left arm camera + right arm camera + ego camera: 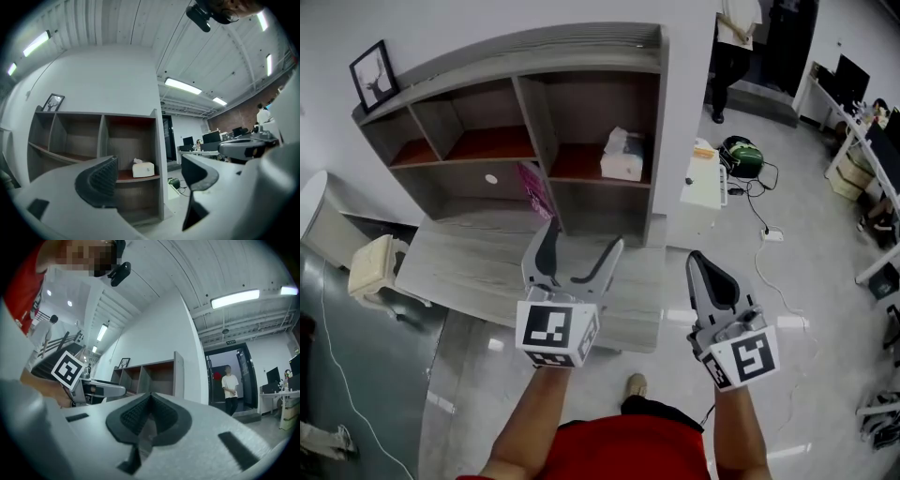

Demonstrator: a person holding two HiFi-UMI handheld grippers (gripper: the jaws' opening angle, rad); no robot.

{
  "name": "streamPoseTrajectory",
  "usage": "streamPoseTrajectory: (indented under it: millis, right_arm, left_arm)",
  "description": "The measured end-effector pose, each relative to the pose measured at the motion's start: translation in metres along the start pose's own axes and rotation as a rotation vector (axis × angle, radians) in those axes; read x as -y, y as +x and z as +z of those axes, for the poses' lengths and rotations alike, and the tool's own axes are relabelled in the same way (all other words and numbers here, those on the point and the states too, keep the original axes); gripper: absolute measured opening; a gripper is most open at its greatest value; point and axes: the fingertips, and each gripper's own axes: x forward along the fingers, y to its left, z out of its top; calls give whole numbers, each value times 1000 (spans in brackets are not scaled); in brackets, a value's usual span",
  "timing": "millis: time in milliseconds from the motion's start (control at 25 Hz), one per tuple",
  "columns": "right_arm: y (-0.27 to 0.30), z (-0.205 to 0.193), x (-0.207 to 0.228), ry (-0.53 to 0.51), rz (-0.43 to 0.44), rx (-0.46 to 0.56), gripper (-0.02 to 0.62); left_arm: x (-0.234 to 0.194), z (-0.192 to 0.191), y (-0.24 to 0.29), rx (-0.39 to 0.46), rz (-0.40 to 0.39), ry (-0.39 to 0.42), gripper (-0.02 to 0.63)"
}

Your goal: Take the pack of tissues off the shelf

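The shelf (pixel 660 131) is a grey wood-grain unit with a curved, ribbed top, square open compartments and reddish-brown boards inside. A small black picture frame (pixel 373 75) stands on its top at the upper left of the head view. The pack of tissues (pixel 622 156) is a white, soft-sided block with a crumpled tuft of tissue sticking straight up from its top. It sits on the reddish board of the upper compartment at the right end of the shelf, close to the outer wall. In the left gripper view its long axis runs across the frame, along the board's front edge. A pink thing (pixel 534 190) leans in the compartment below and to the left. In front of the shelf lies a pale grey wood-grain desk top (pixel 478 272). The floor (pixel 811 281) is glossy light grey and shows reflections; the walls are plain white. A person (pixel 230 387) in a white top stands at a dark doorway. The left gripper (pixel 581 239) hovers low in the frame over the desk edge, well apart from the pack. Its black ribbed pads (pixel 101 180) are spread wide, with nothing between them. The right gripper (pixel 703 267) has its ribbed pads pressed together on nothing.
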Motion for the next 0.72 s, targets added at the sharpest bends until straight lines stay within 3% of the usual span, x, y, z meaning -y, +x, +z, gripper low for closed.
streamPoseTrajectory:
  millis: [360, 720]
  right_arm:
    - [26, -20, 62, 16, 60, -4, 5]
    - [16, -40, 99, 55, -6, -29, 5]
  left_arm:
    - [-4, -30, 105, -89, 76, 11, 410]
    - [-19, -78, 169, -230, 120, 8, 419]
